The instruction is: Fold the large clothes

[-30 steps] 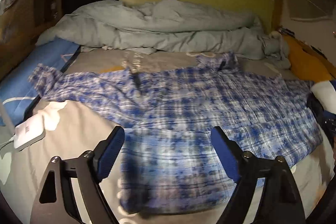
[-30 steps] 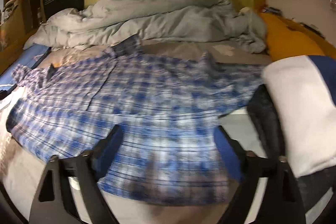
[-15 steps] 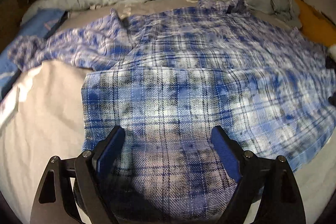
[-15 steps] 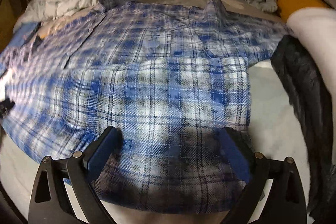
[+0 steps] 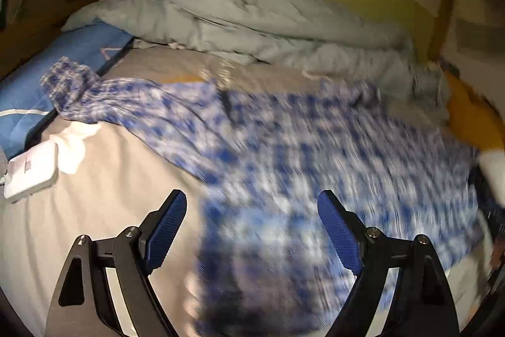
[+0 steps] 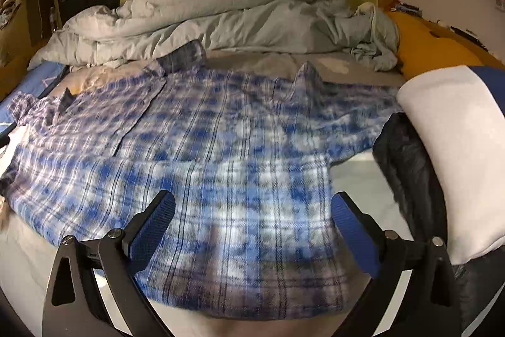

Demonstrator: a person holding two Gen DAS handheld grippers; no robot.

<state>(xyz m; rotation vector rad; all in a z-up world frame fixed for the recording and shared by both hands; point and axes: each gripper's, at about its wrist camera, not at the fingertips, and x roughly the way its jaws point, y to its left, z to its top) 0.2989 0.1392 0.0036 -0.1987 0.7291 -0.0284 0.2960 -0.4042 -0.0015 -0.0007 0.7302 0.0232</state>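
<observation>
A blue and white plaid shirt lies spread across the bed, one sleeve trailing off to the left, its near edge folded over. In the left wrist view the shirt is blurred by motion. My left gripper hovers open over the shirt's near left edge, nothing between its blue pads. My right gripper is open too, above the folded near part of the shirt, with nothing gripped.
A rumpled grey duvet is heaped at the head of the bed. Folded white and dark clothes sit at the right. A white flat device lies on the beige sheet at left, beside a blue mat.
Both grippers dipped close over the shirt half a second ago and have since pulled back and up. The left view has swung leftward. Jaws stayed open throughout.
</observation>
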